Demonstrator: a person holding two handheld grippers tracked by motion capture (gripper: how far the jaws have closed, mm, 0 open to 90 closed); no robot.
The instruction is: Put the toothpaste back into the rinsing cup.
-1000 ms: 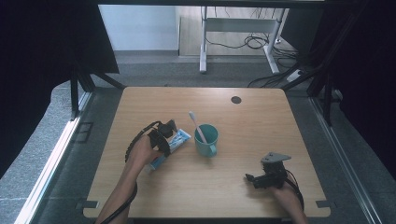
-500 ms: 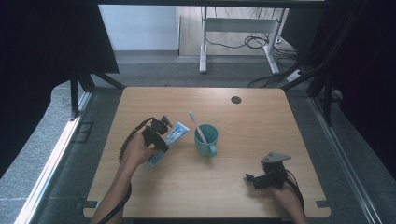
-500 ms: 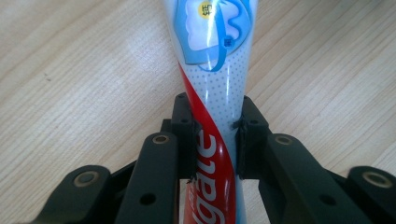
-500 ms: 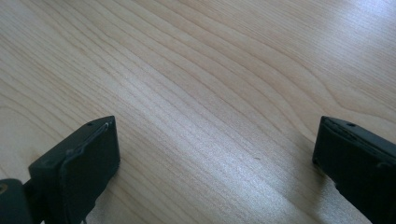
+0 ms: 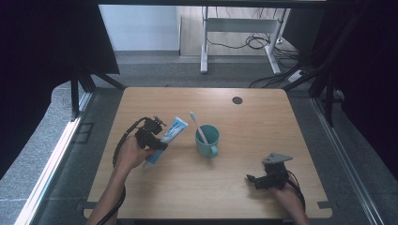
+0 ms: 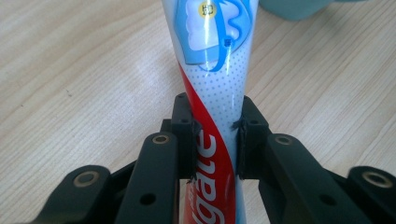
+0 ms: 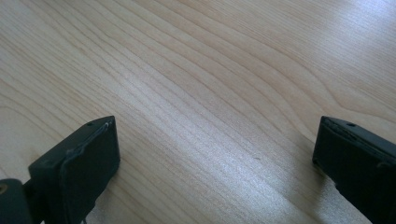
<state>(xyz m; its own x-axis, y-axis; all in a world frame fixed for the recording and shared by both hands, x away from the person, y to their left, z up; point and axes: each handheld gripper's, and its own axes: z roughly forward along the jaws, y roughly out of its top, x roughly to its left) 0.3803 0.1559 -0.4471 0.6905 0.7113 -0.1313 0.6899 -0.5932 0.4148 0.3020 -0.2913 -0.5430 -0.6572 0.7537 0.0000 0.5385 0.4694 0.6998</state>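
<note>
A white, blue and red toothpaste tube [image 6: 211,60] is pinched across its middle by my left gripper [image 6: 215,135], whose black pads press on both of its sides. From above, that gripper [image 5: 158,140] holds the tube [image 5: 176,127] slanted over the left half of the table, just left of a teal mug [image 5: 207,140]. A white toothbrush [image 5: 197,125] stands in the mug. My right gripper [image 5: 251,179] rests low near the front right of the table, well apart from the mug. Its jaws stand wide open over bare wood [image 7: 215,154].
The wooden table [image 5: 263,122] has a dark round cable hole [image 5: 237,100] at the back. The mug's rim [image 6: 299,7] shows close beyond the tube's far end. Dark frame posts flank the table, and a desk leg and cables lie on the floor behind.
My left gripper has risen and drifted left with the toothpaste tube in it, so the tube now slants more steeply. The right gripper has not moved.
</note>
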